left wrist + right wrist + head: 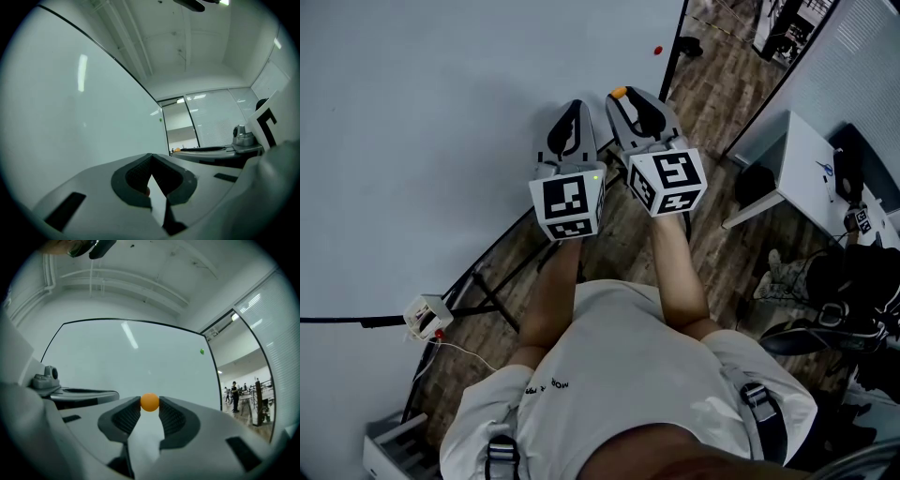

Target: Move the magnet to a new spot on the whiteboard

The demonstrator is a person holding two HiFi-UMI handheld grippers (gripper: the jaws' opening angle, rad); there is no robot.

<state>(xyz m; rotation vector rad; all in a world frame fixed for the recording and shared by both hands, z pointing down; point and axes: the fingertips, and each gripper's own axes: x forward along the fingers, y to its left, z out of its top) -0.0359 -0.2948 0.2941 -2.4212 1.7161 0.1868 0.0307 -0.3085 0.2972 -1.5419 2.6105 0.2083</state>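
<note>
Right gripper (149,406): fingers clamped on an orange round magnet (149,401), held at the very tips, one dark ribbed pad pressing it from each side. In the head view the magnet shows at 12 o'clock of this gripper, in front of the large white whiteboard (441,141) with its thin black frame. Cannot tell whether the magnet touches the board face.

Left gripper (151,157): fingers together, tips meeting in a point. It sits just beside the right gripper, at its 9 o'clock in the head view, and is aimed at the board too. The two marker cubes sit side by side, close together.

A small red round magnet (657,50) sits on the board near its right edge, at 1 o'clock from the orange one and well apart from it. The right gripper view shows a small green dot (202,351) near that same edge; cannot tell whether it is the same piece.

Wood-plank floor (712,94) lies beyond the board's edge, and a white tabletop (797,159) stands at 3 o'clock.
</note>
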